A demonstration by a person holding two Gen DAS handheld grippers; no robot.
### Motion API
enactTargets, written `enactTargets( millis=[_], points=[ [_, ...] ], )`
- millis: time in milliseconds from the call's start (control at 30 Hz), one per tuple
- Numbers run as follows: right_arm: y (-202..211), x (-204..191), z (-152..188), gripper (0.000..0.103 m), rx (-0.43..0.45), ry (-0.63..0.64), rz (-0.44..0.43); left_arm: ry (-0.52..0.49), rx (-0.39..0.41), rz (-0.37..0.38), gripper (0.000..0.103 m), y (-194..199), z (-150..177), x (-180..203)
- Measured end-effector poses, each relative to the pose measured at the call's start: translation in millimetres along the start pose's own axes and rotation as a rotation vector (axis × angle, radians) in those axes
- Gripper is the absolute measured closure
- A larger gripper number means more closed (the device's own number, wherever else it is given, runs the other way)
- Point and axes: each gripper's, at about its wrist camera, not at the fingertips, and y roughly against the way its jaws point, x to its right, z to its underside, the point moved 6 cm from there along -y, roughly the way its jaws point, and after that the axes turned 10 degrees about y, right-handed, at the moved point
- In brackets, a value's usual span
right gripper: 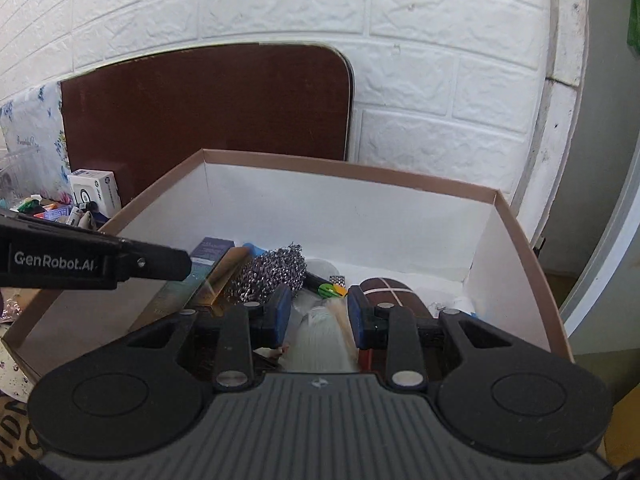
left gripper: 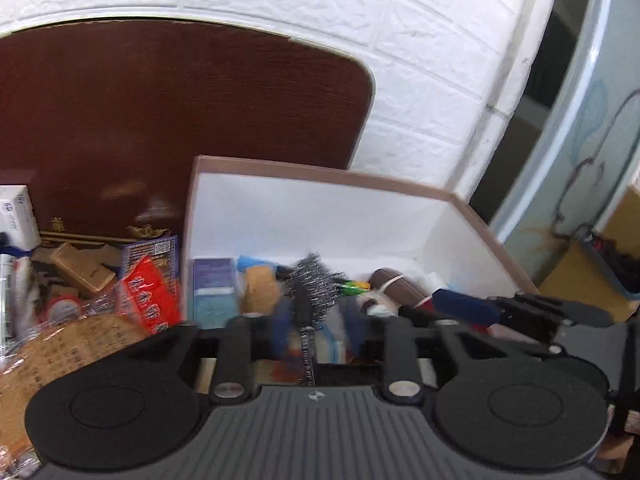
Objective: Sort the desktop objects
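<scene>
Both grippers over the cardboard box [right gripper: 516, 224] of sorted desktop things.

"GenRobot.AI" reads on the left gripper [left gripper: 310, 328] body, seen from the right wrist; its jaws stand apart around a black pen [left gripper: 306, 320], grip unclear through blur. The right gripper [right gripper: 318, 316] hangs open above a whitish tassel [right gripper: 320, 344]. A steel scourer [right gripper: 272, 272] lies mid-box, near the back wall.
</scene>
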Motion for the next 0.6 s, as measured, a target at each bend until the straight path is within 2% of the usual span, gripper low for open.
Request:
enactTargets(
  millis=[33,67,133,200,400,600],
  points=[
    [6,0,0,0.050,0.016,0.006,0.005,0.007,-0.003,0.013,0.013,3,0,1],
    [12,0,-1,0.045,0.037,0.015,0.031,0.015,0.002,0.010,0.005,6,0,1],
    [23,2,1,0.020,0.065,0.031,0.096,0.006,0.039,0.018,0.005,16,1,3],
    [35,6,4,0.011,0.087,0.023,0.133,-0.005,0.038,-0.014,0.005,22,4,3],
    [73,0,13,0.009,0.137,-0.017,0.129,0.028,0.014,-0.035,0.005,32,12,1],
    [98,-16,25,0.002,0.131,0.009,0.183,-0.008,0.032,-0.059,0.005,53,24,11]
  ],
)
